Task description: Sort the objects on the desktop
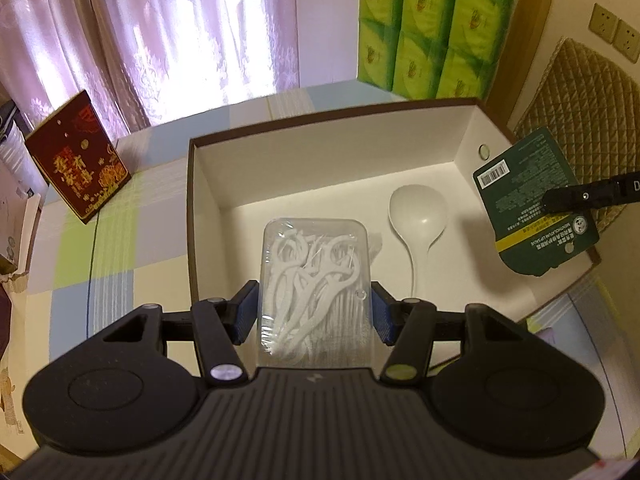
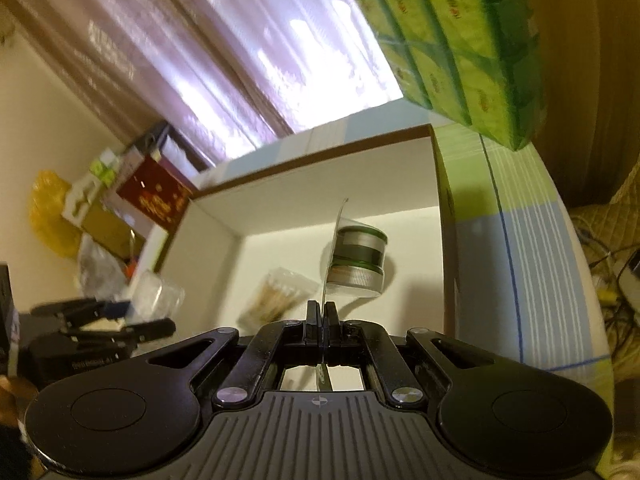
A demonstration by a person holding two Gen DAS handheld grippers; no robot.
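Left claw (image 1: 314, 308) clamps the floss-pick case (image 1: 315, 288) over the box (image 1: 208, 184); right claw (image 2: 322, 312) pinches the lip-balm card (image 1: 534, 200) above it

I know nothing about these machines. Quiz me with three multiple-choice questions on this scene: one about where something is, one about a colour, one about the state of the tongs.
1. Where does the white spoon lie?
A. On the checked tablecloth
B. Inside the open box
C. On the green tissue packs

2. What colour is the card of the blister pack held over the box's right side?
A. Dark green
B. Red
C. White

3. How do the left tongs stand?
A. Wide open and holding nothing
C. Shut with nothing between them
B. Shut on the clear floss pick case

Answers
1. B: the spoon rests on the box floor, beside the case.
2. A: its printed back is dark green with a yellow stripe.
3. B: both blue pads press the sides of the case.
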